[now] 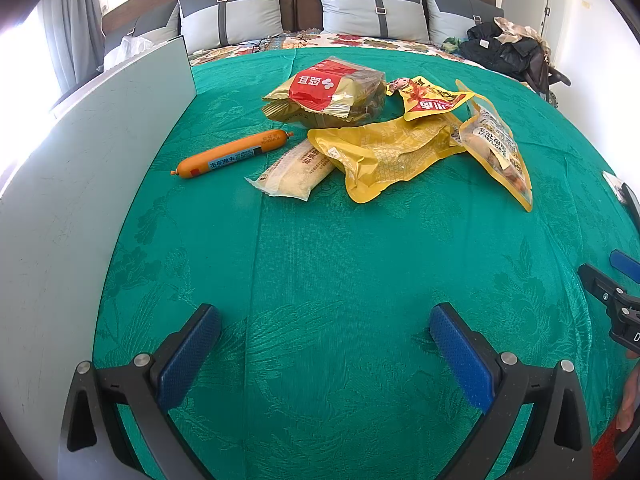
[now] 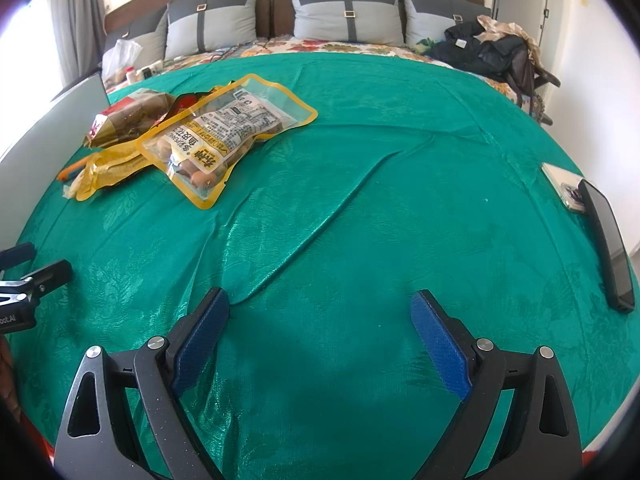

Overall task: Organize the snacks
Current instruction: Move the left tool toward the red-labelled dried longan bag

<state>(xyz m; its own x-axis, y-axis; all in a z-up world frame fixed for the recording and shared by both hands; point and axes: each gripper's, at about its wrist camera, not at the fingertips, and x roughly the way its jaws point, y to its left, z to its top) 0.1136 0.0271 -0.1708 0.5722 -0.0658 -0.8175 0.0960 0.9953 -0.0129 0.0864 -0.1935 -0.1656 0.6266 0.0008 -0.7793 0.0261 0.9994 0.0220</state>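
Blue-padded fingers [image 1: 196, 356] of the left gripper [image 1: 324, 320] stand wide apart over bare green cloth [image 1: 320, 264], gripping nothing; the right gripper [image 2: 320, 308] hovers likewise, its fingers [image 2: 440, 344] spread and empty above a creased stretch of the same cloth. The snacks lie in a loose heap well ahead of both: an orange sausage stick [image 1: 234, 153] by itself to the left, a pale rice-cracker pack [image 1: 294, 172] just beside it, a flat yellow pouch [image 1: 384, 156] overlapping that pack, a gold and red bag [image 1: 326, 96] behind them, a small yellow and red packet [image 1: 428, 98], and a clear yellow-edged peanut pouch [image 2: 224, 132] lying across the heap's right side. A white board [image 1: 80, 184] stands along the left edge. Two phones [image 2: 608, 240] lie at the far right, and grey pillows [image 2: 348, 12] line the headboard.
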